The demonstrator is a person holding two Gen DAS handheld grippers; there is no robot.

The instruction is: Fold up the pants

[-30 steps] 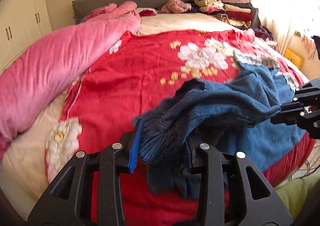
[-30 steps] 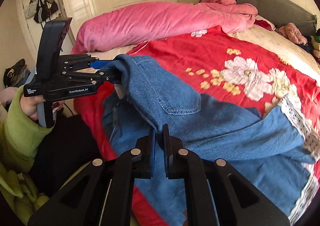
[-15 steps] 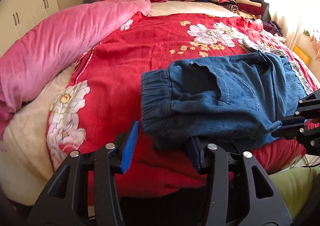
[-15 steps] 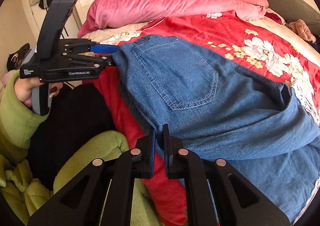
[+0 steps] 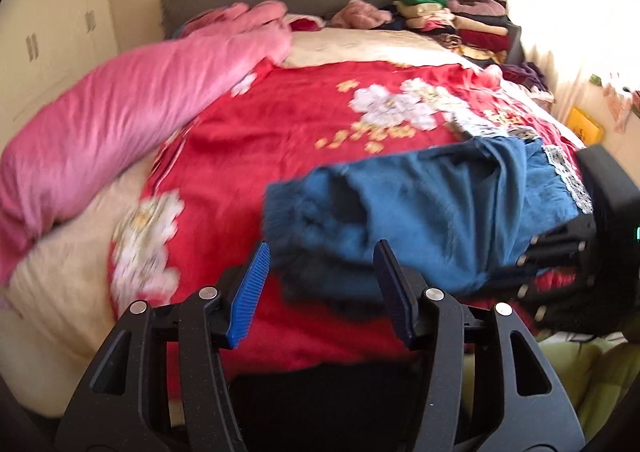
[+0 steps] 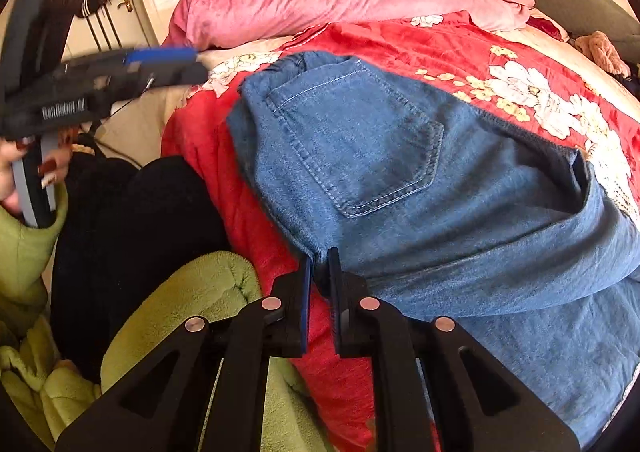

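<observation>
**Entry: two hand-held grippers, one pair of denim pants, mid-fold**

Left gripper (image 5: 322, 288): released, blue pads spread wide, nothing between them. In the left wrist view it sits at lower centre, just short of the waistband end of the pants (image 5: 420, 219). In the right wrist view the same tool appears blurred at the upper left (image 6: 160, 57), apart from the cloth.

Right gripper (image 6: 319, 272): clenched on the near edge of the pants (image 6: 400, 179), a pinch of denim between its narrow-set fingers at lower centre.

Pants: lying on the red floral blanket (image 5: 280, 123) near the bed's front edge, back pocket (image 6: 356, 147) facing up, upper part doubled over the legs.

Step in hand, as we judge it: the fold is laid and needs squaring. We would keep the right pinch low and draw the edge taut, not upward, so the layers do not slide. We would bring the left gripper to the elastic waistband corner and take both layers at once, then align seam to seam before letting go.

View differences:
- Right wrist alone shows the pocket stitching, the pinch point, and the person's hand (image 6: 28, 167) on the left tool.
- Left wrist alone shows the open pads head-on, the pink duvet (image 5: 120, 111) at left, the clothes stack (image 5: 452, 15) at upper right, and the lace trim (image 5: 568, 175) beside the pants.
</observation>
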